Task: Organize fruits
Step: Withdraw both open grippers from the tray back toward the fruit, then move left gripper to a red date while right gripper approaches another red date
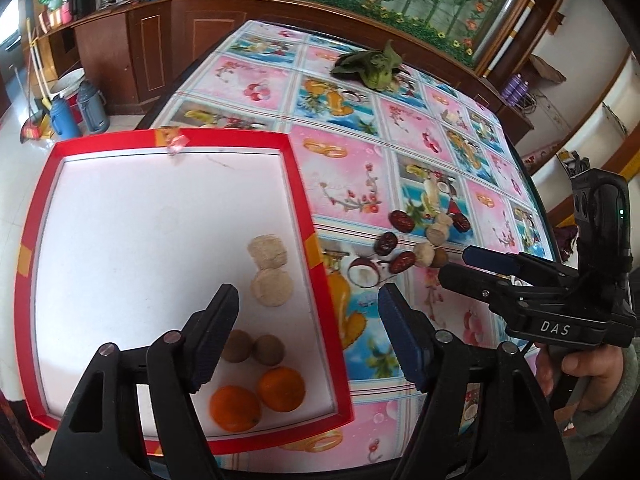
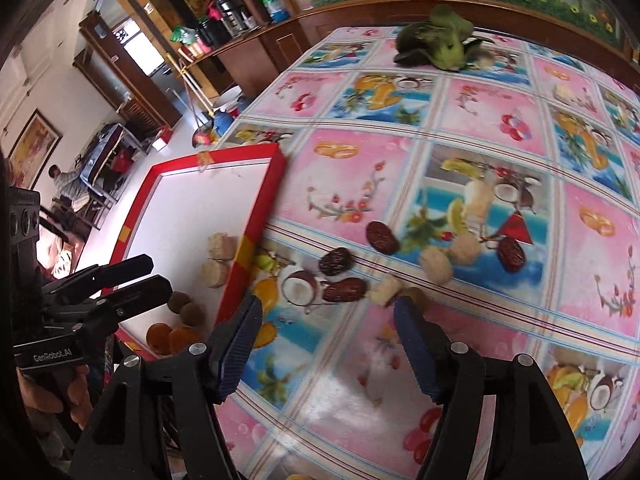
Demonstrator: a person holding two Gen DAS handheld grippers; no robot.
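Observation:
A red-rimmed white tray lies on the table's left side, also in the right wrist view. It holds two oranges, two brown longans and two pale round pieces. Loose on the tablecloth are several red dates, three pale pieces and a brown longan. My left gripper is open and empty above the tray's right rim. My right gripper is open and empty, just short of the loose fruit, its right finger next to the longan.
A green leafy vegetable lies at the table's far side. The tablecloth has printed fruit pictures. A wooden cabinet stands behind the table, with flasks and a broom on the floor at the left.

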